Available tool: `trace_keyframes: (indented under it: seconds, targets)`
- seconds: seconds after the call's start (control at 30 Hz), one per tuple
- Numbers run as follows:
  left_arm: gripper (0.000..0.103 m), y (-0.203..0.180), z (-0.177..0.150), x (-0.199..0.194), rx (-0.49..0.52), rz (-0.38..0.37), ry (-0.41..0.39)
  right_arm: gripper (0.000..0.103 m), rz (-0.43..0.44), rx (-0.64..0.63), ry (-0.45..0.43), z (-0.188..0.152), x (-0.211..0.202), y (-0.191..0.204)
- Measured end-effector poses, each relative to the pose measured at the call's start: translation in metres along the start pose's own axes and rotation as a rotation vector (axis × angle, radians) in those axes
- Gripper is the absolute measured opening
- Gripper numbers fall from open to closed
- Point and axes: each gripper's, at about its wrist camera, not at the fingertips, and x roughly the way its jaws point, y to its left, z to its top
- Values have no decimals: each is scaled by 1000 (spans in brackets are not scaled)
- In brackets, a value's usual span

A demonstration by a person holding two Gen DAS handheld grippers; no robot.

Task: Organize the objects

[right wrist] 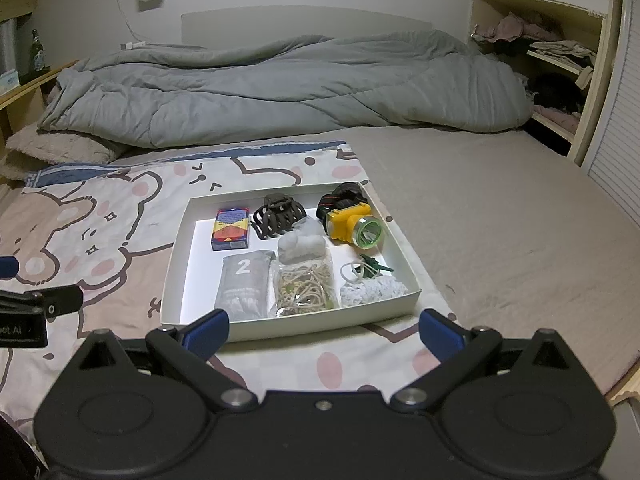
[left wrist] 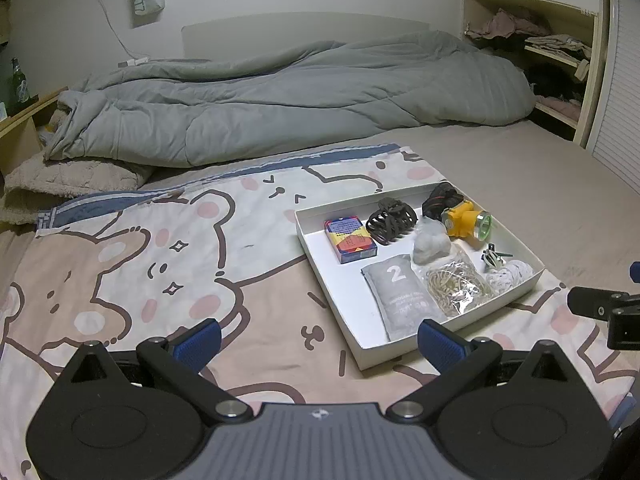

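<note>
My left gripper (left wrist: 320, 338) has its blue-padded fingers (left wrist: 200, 340) spread wide with nothing between them, and my right gripper (right wrist: 324, 330) is the same, its pads (right wrist: 440, 334) far apart and empty. Both hover low over the cartoon bear sheet (left wrist: 160, 264), level and pointed forward, just short of the white tray (right wrist: 176, 256).

The tray is a shallow white cardboard box lying flat on the sheet; my right gripper faces its near wall squarely, while my left one sits off to the tray's left, seeing it at an angle. Inside, along the tray's far side, lie a colourful card box (right wrist: 231, 229), a dark brown claw hair clip (right wrist: 277, 216) and a yellow headlamp (right wrist: 352, 222) with a green-rimmed lens and black strap. Just in front of the clip sits a small bag of white cotton balls (right wrist: 301, 246). Along the near side lie a grey pouch marked 2 (right wrist: 242, 284), a clear bag of rubber bands (right wrist: 305, 288), and a white lace bundle (right wrist: 370, 290) with a small green item (right wrist: 374, 266) beside it.

Beyond the tray a grey duvet (right wrist: 280, 88) is bunched across the bed.
</note>
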Motion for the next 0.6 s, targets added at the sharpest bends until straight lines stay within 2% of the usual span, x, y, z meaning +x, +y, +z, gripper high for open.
trace_keyframes:
  seconds: [0.6]
  targets:
    - [103,1,2,0,-1,-1,-2,102,3,-2,4,-1,2,1]
